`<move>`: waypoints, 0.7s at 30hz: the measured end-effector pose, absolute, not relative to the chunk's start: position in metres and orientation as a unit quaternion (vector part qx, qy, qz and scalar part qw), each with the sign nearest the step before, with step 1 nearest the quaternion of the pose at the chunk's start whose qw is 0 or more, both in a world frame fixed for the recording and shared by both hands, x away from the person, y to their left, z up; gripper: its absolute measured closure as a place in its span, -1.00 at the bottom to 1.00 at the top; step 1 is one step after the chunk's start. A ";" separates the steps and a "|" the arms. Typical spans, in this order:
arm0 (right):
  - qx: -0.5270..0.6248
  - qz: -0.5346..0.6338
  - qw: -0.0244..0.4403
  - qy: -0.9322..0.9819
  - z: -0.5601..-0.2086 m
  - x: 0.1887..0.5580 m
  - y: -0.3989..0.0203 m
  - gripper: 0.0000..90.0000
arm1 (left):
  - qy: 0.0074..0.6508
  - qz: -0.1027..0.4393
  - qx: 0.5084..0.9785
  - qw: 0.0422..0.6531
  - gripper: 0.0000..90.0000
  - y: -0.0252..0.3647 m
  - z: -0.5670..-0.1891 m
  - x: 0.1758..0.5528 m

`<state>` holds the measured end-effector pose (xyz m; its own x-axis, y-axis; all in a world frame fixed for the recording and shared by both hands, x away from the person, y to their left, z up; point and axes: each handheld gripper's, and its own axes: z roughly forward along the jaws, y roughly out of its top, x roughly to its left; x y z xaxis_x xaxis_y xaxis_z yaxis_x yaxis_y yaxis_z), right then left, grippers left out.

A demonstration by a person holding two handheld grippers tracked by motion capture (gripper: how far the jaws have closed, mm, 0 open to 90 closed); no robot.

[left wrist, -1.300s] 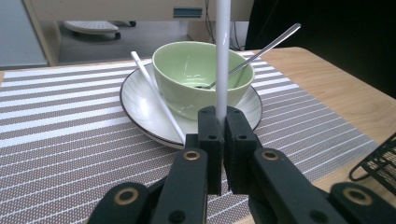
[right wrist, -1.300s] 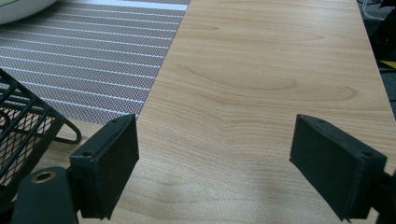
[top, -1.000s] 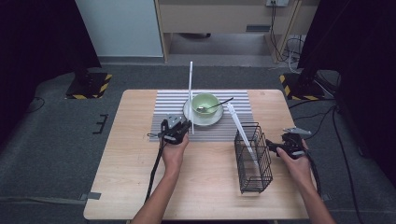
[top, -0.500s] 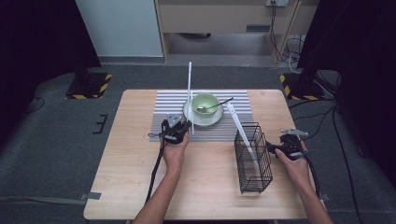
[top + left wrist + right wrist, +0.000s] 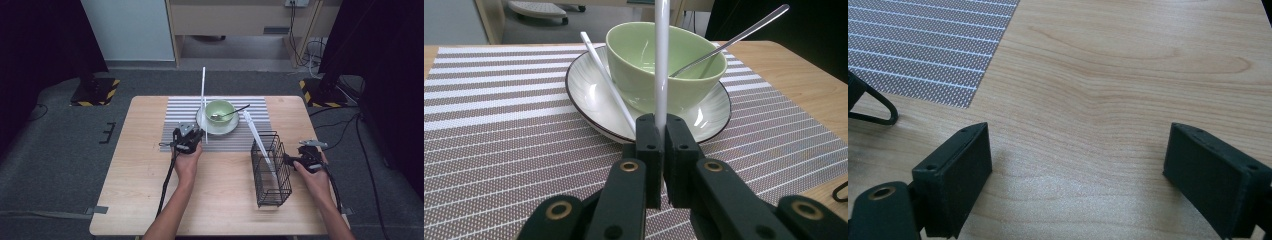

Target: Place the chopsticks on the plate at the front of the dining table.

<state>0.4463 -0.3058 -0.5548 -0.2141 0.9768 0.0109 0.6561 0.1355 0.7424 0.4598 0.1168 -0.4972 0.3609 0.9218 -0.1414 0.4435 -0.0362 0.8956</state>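
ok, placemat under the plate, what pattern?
Grey-brown and white stripes on the woven placemat, clearest in the left gripper view.

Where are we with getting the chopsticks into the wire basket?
One white chopstick already leans in the black wire basket. The left gripper holds the second chopstick upright, jaws shut, near the green bowl. It's not yet in the basket. The right gripper is open beside the basket.

lab/recording rig | dark curtains (image 5: 45,45) | hazard-striped stand bases (image 5: 95,91) | floor cables (image 5: 320,55) | lone table (image 5: 150,190)
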 end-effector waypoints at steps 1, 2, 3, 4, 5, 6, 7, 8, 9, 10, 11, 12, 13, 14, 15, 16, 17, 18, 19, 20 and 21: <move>0.574 0.320 0.250 0.711 -0.555 0.447 -0.306 -0.74 | 0.507 0.251 0.675 0.474 0.92 0.116 -0.498 0.460; 0.574 0.320 0.250 0.711 -0.555 0.447 -0.306 -0.75 | 0.506 0.251 0.675 0.474 0.92 0.116 -0.498 0.460; 0.574 0.320 0.250 0.712 -0.555 0.447 -0.306 -0.76 | 0.508 0.250 0.675 0.473 0.92 0.116 -0.499 0.461; 0.573 0.319 0.249 0.712 -0.555 0.447 -0.306 -0.78 | 0.512 0.244 0.676 0.471 0.92 0.117 -0.501 0.463; 0.573 0.319 0.249 0.712 -0.555 0.447 -0.306 -0.78 | 0.512 0.244 0.676 0.471 0.92 0.117 -0.501 0.463; 0.572 0.318 0.248 0.714 -0.555 0.447 -0.306 -0.81 | 0.518 0.242 0.678 0.462 0.92 0.117 -0.504 0.465; 0.572 0.318 0.248 0.714 -0.555 0.447 -0.306 -0.81 | 0.518 0.242 0.678 0.462 0.92 0.117 -0.504 0.465; 0.573 0.318 0.248 0.714 -0.555 0.447 -0.306 -0.81 | 0.522 0.239 0.679 0.458 0.92 0.118 -0.505 0.466; 0.573 0.318 0.248 0.714 -0.555 0.447 -0.305 -0.82 | 0.526 0.235 0.679 0.455 0.92 0.119 -0.507 0.467; 0.573 0.318 0.248 0.714 -0.555 0.447 -0.305 -0.82 | 0.531 0.232 0.678 0.452 0.92 0.120 -0.508 0.467; 0.573 0.318 0.248 0.714 -0.555 0.447 -0.305 -0.82 | 0.534 0.229 0.678 0.449 0.92 0.120 -0.509 0.468; 0.572 0.317 0.247 0.715 -0.555 0.447 -0.305 -0.82 | 0.539 0.228 0.680 0.442 0.92 0.121 -0.511 0.470; 0.572 0.317 0.248 0.715 -0.555 0.447 -0.305 -0.82 | 0.541 0.227 0.680 0.440 0.92 0.122 -0.512 0.470; 0.572 0.317 0.248 0.715 -0.555 0.447 -0.306 -0.83 | 0.543 0.226 0.680 0.438 0.92 0.122 -0.513 0.471; 0.572 0.317 0.248 0.715 -0.555 0.447 -0.306 -0.83 | 0.543 0.226 0.680 0.438 0.92 0.122 -0.513 0.471; 0.572 0.316 0.246 0.716 -0.555 0.447 -0.305 -0.86 | 0.548 0.224 0.679 0.434 0.92 0.124 -0.514 0.473; 0.572 0.316 0.246 0.716 -0.555 0.447 -0.305 -0.86 | 0.548 0.224 0.679 0.434 0.92 0.124 -0.514 0.473; 0.574 0.314 0.245 0.715 -0.555 0.447 -0.305 -0.89 | 0.550 0.223 0.678 0.433 0.92 0.124 -0.515 0.474; 0.574 0.314 0.245 0.715 -0.555 0.447 -0.305 -0.89 | 0.553 0.222 0.678 0.431 0.92 0.125 -0.516 0.474; 0.576 0.313 0.246 0.714 -0.556 0.448 -0.305 -0.90 | 0.555 0.220 0.678 0.430 0.92 0.125 -0.516 0.475; 0.576 0.313 0.246 0.714 -0.556 0.448 -0.305 -0.90 | 0.557 0.220 0.677 0.429 0.92 0.125 -0.517 0.475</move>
<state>0.4476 -0.3053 -0.5555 -0.2152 0.9765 0.0103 0.6686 0.1397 0.7304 0.4750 0.1255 -0.5169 0.2840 0.9418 -0.1802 0.5649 -0.0125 0.8251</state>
